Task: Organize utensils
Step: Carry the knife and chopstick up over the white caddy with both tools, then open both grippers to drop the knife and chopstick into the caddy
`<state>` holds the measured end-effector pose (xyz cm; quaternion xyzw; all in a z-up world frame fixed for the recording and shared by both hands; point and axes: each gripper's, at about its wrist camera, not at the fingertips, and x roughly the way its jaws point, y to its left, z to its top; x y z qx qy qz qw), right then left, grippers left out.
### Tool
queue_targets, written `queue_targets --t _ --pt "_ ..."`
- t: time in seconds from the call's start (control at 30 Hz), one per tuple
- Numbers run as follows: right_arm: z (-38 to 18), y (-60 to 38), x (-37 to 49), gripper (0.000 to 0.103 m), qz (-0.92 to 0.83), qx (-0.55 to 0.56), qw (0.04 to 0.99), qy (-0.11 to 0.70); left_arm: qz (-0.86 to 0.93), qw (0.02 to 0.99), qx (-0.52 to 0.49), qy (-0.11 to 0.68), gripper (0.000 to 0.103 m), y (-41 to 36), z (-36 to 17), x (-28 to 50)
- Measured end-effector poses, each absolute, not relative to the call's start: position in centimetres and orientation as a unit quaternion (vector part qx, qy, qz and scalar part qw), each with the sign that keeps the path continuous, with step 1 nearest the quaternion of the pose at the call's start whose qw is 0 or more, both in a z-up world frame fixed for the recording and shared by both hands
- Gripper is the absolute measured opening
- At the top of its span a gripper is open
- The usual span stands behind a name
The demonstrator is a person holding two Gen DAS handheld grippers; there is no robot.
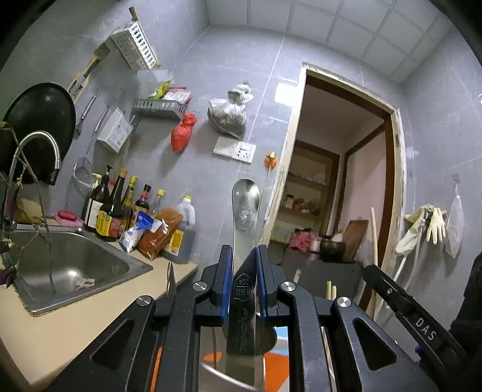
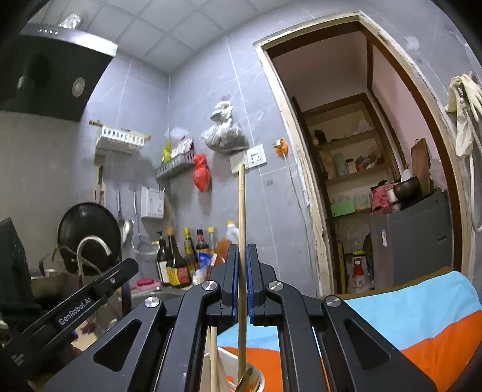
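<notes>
Left tongs [image 1: 244,271] clamped on a steel spoon [image 1: 245,208], bowl up at 12 o'clock; only this view shows the sink [image 1: 75,265]. Right tongs [image 2: 240,271] pinch a chopstick [image 2: 241,211] upright; only there: range hood [image 2: 54,75].

Grey tiled walls [image 1: 229,69], a brown-framed doorway [image 2: 355,169], panelled ceiling [image 2: 156,27].

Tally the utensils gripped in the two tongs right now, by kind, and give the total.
metal spoon, in the left tongs: 1
chopstick, in the right tongs: 1
Total: 2
</notes>
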<state>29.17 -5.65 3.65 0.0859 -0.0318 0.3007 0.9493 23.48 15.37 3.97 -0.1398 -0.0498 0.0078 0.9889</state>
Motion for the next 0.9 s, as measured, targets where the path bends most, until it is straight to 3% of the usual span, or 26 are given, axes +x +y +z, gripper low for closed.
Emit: queue_targets --t 0.33,0.47,0.63,0.7,0.9 --pt "4.3 -6.3 28.8 0.005 0.325 0.071 0.943 0.002 -0.021 0.99 -0.138 -0.01 0.013 15.5 4.6 22.4" --pt "5.0 -7.2 28.3 0.014 0.329 0.079 0.941 0.009 -0.037 0.989 -0.142 0.02 0.017 15.2 5.1 22.2" --pt "5.9 -8.4 27.3 0.026 0.324 0.07 0.943 0.016 -0.053 0.987 -0.149 0.041 0.033 14.4 5.9 21.7" --pt "6.2 -8.8 27.2 0.042 0.321 0.066 0.944 0.028 -0.057 0.987 -0.145 0.046 0.04 13.8 6.3 21.4" --pt "6.5 -11.1 26.6 0.066 0.294 0.06 0.952 0.055 -0.077 0.987 -0.129 0.052 0.069 11.8 7.2 20.7"
